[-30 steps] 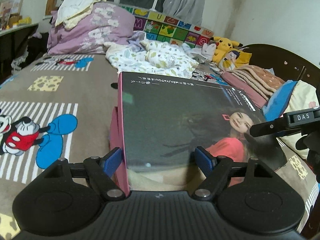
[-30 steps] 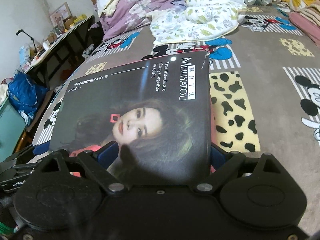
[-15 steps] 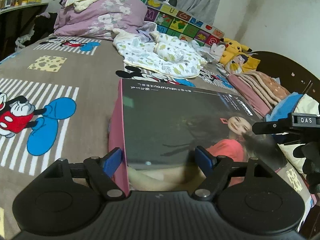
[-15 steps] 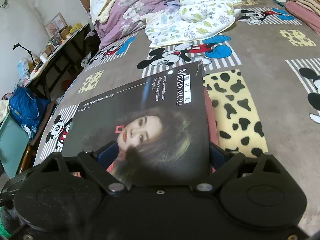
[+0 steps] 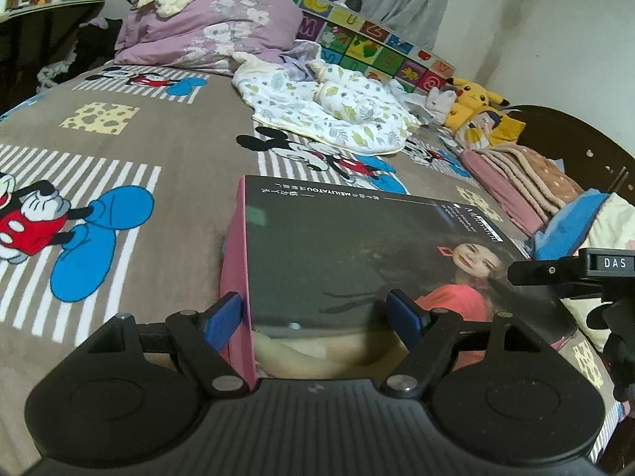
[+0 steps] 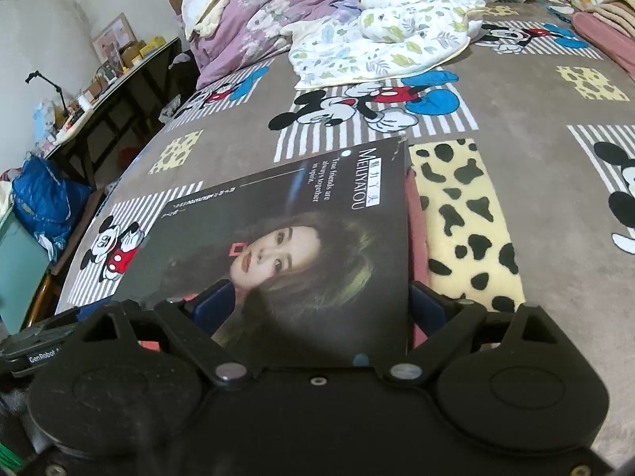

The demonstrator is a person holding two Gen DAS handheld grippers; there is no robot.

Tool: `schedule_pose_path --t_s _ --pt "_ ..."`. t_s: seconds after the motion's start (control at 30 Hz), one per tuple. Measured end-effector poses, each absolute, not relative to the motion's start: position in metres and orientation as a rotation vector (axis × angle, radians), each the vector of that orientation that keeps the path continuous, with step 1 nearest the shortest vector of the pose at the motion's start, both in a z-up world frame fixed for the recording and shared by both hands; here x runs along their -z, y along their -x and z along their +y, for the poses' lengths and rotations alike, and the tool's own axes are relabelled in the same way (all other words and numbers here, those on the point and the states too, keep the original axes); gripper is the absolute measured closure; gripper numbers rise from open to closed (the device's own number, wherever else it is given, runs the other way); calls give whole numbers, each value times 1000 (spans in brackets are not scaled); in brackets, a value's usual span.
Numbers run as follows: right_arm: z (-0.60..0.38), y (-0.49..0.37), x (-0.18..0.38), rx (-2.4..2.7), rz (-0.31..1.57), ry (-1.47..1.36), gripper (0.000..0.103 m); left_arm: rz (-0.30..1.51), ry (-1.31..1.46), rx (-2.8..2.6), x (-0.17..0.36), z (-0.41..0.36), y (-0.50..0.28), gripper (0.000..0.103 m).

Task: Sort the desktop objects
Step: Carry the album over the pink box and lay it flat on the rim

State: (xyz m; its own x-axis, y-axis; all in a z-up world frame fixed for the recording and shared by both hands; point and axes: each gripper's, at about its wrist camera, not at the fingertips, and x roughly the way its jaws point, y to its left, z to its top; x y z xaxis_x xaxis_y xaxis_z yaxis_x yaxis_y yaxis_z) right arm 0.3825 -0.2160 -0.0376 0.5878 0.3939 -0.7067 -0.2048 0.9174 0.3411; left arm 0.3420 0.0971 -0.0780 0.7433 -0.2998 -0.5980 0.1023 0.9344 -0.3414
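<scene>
A flat box (image 5: 357,246) with a dark lid showing a woman's portrait and with pink sides lies low over the bed blanket (image 5: 139,158); whether it rests on it I cannot tell. My left gripper (image 5: 313,313) grips one near corner, with one blue pad against the pink side and the other on the lid's edge. My right gripper (image 6: 317,301) holds the opposite corner of the same box (image 6: 301,238), its pads on either side. The right gripper's black body (image 5: 571,267) shows at the right edge of the left wrist view.
On the bed lie a purple floral quilt (image 5: 206,31), a white leaf-print quilt (image 5: 329,111), yellow plush toys (image 5: 472,95) and folded pink blankets (image 5: 524,182). A cluttered desk (image 6: 99,95) and a blue bag (image 6: 43,206) stand beyond the bed's left edge.
The box has moved along with both grippers and sits lower over the blanket, with more of the bed showing behind it. It keeps its place between the fingers of both.
</scene>
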Motion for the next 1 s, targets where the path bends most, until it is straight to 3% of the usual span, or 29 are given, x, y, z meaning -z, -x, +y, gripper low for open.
schedule_pose_path --t_s 0.5,0.73,1.0 --pt "-242 -382 50 -280 875 -271 9 681 310 188 81 94 -341 23" --pt "-269 -386 78 -367 966 -576 14 651 331 192 78 94 -338 23" --pt "-259 -384 76 -367 964 -525 15 710 227 157 78 78 -349 20"
